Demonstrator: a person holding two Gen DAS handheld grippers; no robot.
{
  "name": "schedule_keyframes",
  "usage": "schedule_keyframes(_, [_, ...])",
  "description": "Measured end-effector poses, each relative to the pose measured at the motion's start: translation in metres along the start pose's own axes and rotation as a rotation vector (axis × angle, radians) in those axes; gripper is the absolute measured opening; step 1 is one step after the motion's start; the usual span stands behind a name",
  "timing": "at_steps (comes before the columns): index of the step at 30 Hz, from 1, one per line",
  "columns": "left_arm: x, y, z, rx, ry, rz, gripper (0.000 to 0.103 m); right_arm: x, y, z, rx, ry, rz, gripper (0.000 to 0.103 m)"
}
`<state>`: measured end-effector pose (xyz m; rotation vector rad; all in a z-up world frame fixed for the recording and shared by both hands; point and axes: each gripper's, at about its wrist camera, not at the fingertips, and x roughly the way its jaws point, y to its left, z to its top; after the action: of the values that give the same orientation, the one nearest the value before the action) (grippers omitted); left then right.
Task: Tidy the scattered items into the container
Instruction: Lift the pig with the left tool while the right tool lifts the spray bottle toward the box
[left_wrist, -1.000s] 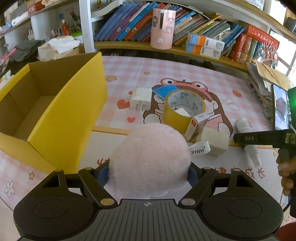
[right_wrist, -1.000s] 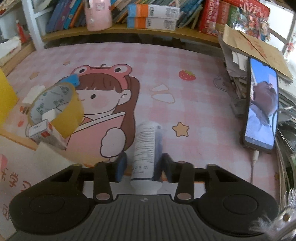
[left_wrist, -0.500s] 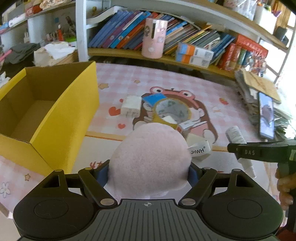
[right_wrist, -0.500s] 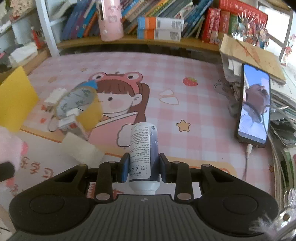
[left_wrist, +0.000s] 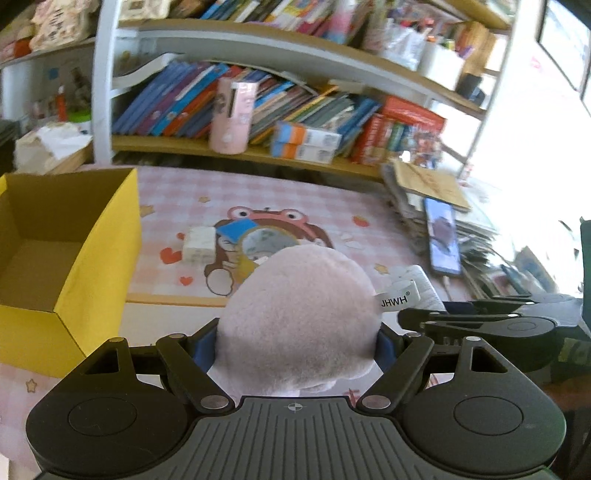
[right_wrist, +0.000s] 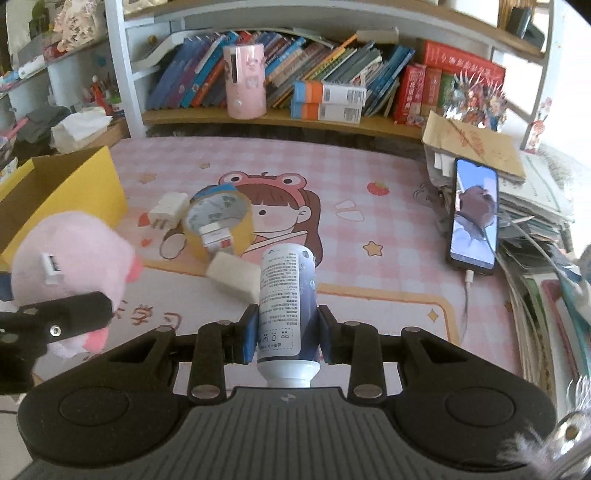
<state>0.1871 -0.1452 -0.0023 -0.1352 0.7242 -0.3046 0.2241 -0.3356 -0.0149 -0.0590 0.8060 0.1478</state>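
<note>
Above a pink checked worktop (right_wrist: 369, 229) printed with a cartoon girl, two hand-held claws each carry something. The left claw (left_wrist: 297, 338) grips a round pink plush toy (left_wrist: 299, 317) between its blue pads, a white tag reading JHWH sticking out at its right side. The right claw (right_wrist: 286, 334) is clamped on a white and dark blue bottle (right_wrist: 287, 295), cap end toward the camera, printed label up. An open yellow cardboard box (left_wrist: 99, 258) sits at the left of the worktop. Near the middle lie a yellow roll of tape (right_wrist: 221, 221) with a small red and white carton (right_wrist: 218, 236) leaning against it, a white plug adapter (right_wrist: 168, 208) just left of it, and a white block (right_wrist: 236, 277) in front. A phone (right_wrist: 474, 218) leans on stacked papers at the right. Bookshelves line the back.
</note>
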Motion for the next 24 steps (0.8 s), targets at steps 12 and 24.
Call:
schedule_keyframes(12, [-0.073,0.038,-0.033,0.078,-0.015,-0.069,0.081,-0.059,0.080,-0.046,0.046,-0.026,-0.015,0.031])
schedule_keyframes(24, [-0.139,0.083,-0.072,0.081,-0.014,-0.040,0.081,-0.102,0.157,-0.085,0.045,-0.046,0.023,0.031])
